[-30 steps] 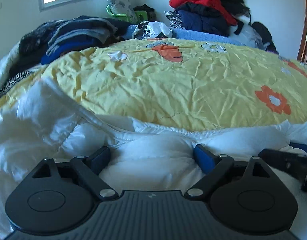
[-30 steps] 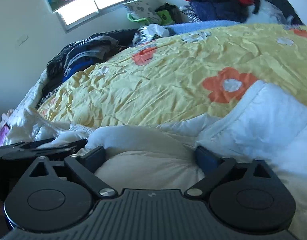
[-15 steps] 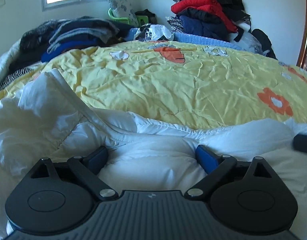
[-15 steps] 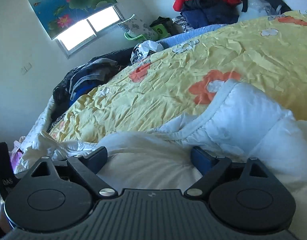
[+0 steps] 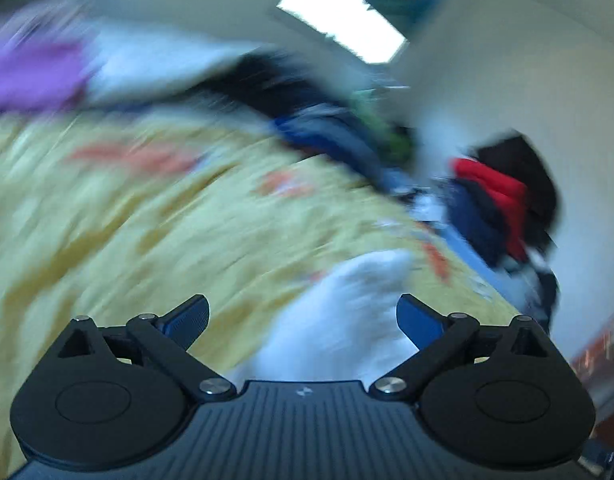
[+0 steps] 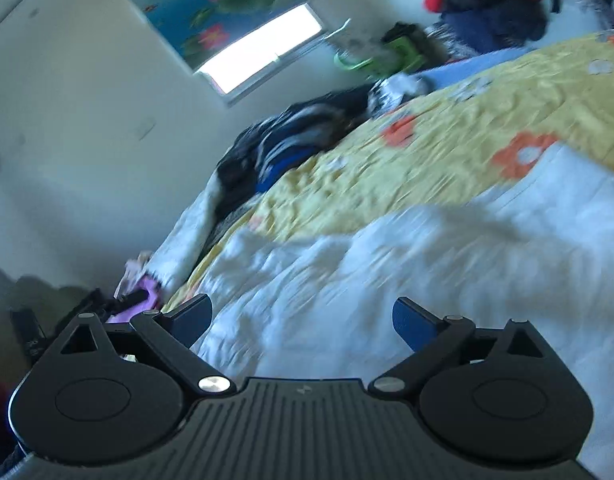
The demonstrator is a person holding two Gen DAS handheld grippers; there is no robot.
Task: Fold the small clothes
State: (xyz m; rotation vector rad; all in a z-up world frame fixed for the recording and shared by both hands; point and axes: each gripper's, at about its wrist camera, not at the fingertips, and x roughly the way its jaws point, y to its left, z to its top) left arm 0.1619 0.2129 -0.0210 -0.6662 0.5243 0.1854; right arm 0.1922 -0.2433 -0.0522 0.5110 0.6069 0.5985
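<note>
White garment (image 6: 407,264) lies spread on the yellow quilt (image 6: 427,160), at twelve o'clock from our right gripper (image 6: 303,320), whose jaws stand wide and empty. Our left gripper (image 5: 303,320) is opening, nothing pinched, letting cloth settle flat.

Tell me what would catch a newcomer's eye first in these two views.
The yellow bedspread with orange flowers fills the middle of both views, with a white garment lying rumpled on its near edge. A pile of clothes topped by a red jacket rises at the far end, and a bright window glows beneath a lotus-print blind.
</note>
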